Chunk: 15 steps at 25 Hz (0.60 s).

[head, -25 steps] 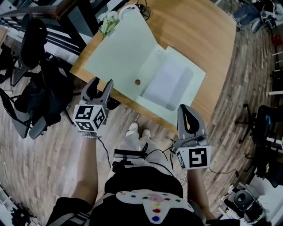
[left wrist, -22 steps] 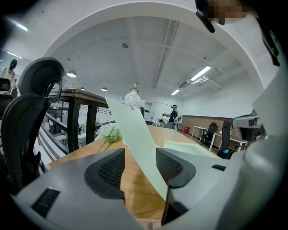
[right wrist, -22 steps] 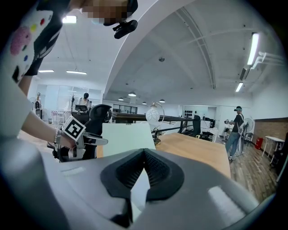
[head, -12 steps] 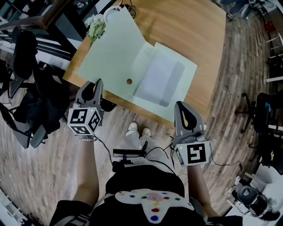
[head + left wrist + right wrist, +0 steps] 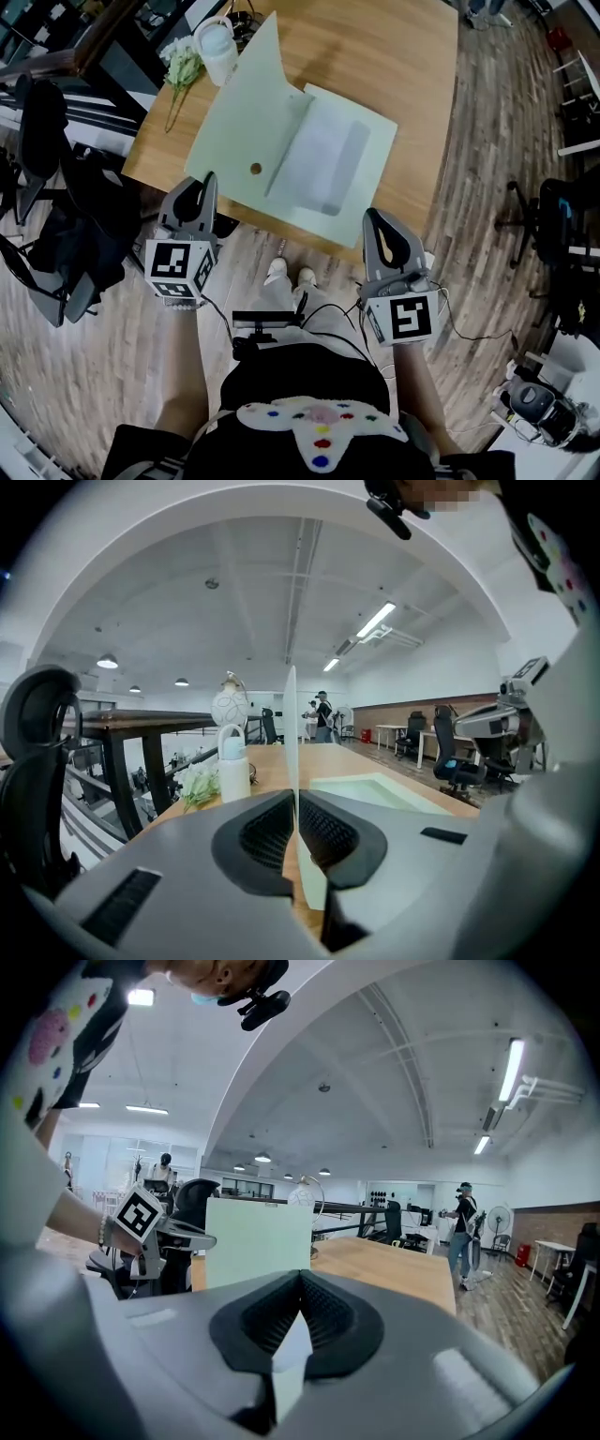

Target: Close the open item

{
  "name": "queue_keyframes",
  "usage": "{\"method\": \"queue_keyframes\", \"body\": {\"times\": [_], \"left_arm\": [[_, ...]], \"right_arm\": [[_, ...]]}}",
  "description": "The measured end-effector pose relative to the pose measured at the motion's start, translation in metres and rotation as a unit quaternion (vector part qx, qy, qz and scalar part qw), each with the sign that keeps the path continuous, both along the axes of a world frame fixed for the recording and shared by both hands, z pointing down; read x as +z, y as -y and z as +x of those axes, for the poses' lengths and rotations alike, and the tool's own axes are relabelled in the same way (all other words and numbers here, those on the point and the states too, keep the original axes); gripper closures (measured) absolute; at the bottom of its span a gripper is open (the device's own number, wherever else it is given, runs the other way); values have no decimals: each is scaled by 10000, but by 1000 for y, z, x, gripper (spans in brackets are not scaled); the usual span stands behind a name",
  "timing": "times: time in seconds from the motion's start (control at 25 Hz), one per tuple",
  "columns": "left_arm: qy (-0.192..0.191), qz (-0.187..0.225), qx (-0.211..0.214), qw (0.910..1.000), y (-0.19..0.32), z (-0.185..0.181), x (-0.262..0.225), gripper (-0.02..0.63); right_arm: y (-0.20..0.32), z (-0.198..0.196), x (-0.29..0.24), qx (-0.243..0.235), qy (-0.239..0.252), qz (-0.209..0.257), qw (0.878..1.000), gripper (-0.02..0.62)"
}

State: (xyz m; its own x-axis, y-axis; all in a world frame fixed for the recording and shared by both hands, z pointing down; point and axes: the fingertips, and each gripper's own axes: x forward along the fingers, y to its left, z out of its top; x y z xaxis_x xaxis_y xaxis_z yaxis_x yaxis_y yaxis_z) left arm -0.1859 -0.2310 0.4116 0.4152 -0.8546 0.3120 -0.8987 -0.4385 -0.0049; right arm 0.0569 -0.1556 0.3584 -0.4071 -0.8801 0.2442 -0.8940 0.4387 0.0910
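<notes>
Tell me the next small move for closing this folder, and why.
Probably swing the left gripper over toward the right, folding the cover onto the right half. Its jaws have just been closing on that cover's edge, which already stands lifted, while the right gripper clamps the right half's near corner.

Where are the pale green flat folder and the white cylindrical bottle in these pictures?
pale green flat folder (image 5: 248,112), head view, on its raised left cover.
white cylindrical bottle (image 5: 218,52), head view, on its body.
</notes>
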Motion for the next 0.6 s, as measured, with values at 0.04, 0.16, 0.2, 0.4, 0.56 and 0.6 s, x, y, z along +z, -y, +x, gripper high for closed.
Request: {"method": "queue_keyframes", "body": {"times": [0.04,0.16,0.2,0.4,0.56,0.6], "left_arm": [[73,17,62,10000,-2,4,-1,588],[264,62,236,9994,-8,17,-4,589],[312,77,284,9991,-9,21,-5,589],[506,82,471,9976,-15,39,-7,589],[560,114,539,9969,-19,49,-9,589],[588,119,555,9967,-20,51,-9,589]], "right_arm": [[-2,2,0,12,3,1,10000,588],[-6,9,2,52,-15,-23,10000,588],[-7,11,4,85,-6,-46,10000,588],[-7,27,22,362,264,-260,9987,588],[-6,36,46,574,408,-477,9964,524],[-6,38,53,625,431,-523,9957,518]]}}
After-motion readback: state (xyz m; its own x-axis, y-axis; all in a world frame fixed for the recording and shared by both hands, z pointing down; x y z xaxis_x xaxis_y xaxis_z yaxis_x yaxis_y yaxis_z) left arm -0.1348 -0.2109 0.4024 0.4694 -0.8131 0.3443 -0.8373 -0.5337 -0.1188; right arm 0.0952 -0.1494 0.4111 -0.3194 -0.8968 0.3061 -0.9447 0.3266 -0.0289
